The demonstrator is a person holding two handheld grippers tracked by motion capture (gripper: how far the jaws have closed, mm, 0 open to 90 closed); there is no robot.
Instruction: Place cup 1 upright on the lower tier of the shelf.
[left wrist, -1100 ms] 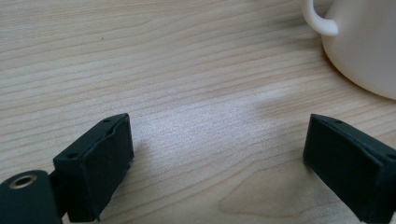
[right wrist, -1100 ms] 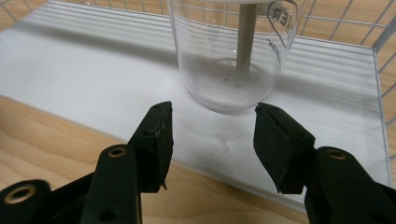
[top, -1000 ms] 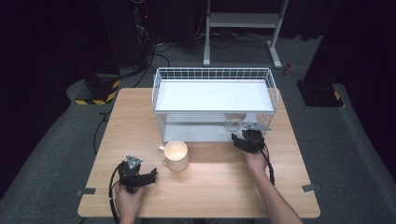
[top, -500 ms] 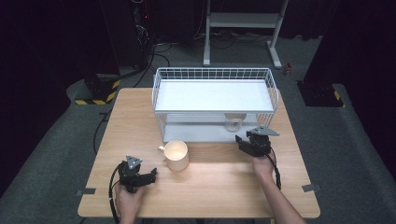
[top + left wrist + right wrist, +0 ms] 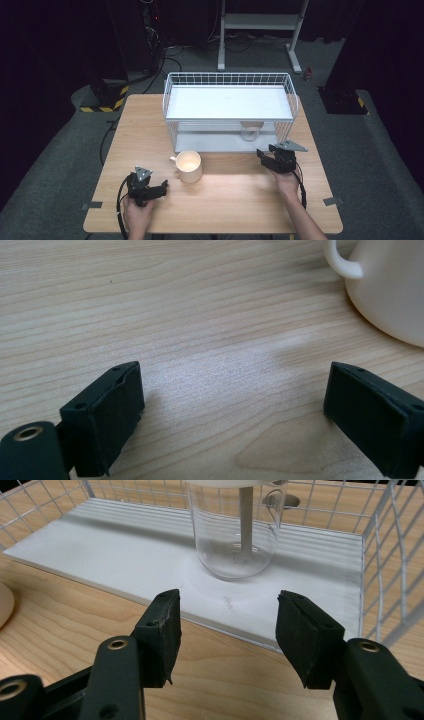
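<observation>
A clear glass (image 5: 250, 131) (image 5: 232, 535) stands upright on the white lower shelf (image 5: 100, 545) of a wire rack (image 5: 230, 80). My right gripper (image 5: 262, 156) (image 5: 227, 615) sits just in front of that shelf, aimed at the glass but apart from it. It is open; its jaws have just been opening and nothing lies between them. A cream mug (image 5: 188, 166) (image 5: 390, 290) stands on the wooden table (image 5: 235, 200). My left gripper (image 5: 162, 188) (image 5: 235, 410) rests low over the table to the mug's front left, open and empty, with bare wood between its jaws.
The rack's wire side wall (image 5: 390, 555) rises close on the right of the glass, and the upper shelf (image 5: 230, 102) hangs over it. Past the table's edges are dark floor, cables and a metal stand (image 5: 260, 30).
The right gripper has drawn back from the rack's lower shelf, toward the right and the table's near side, and its jaws stand wider. The glass stays on the shelf. The left gripper has not moved.
</observation>
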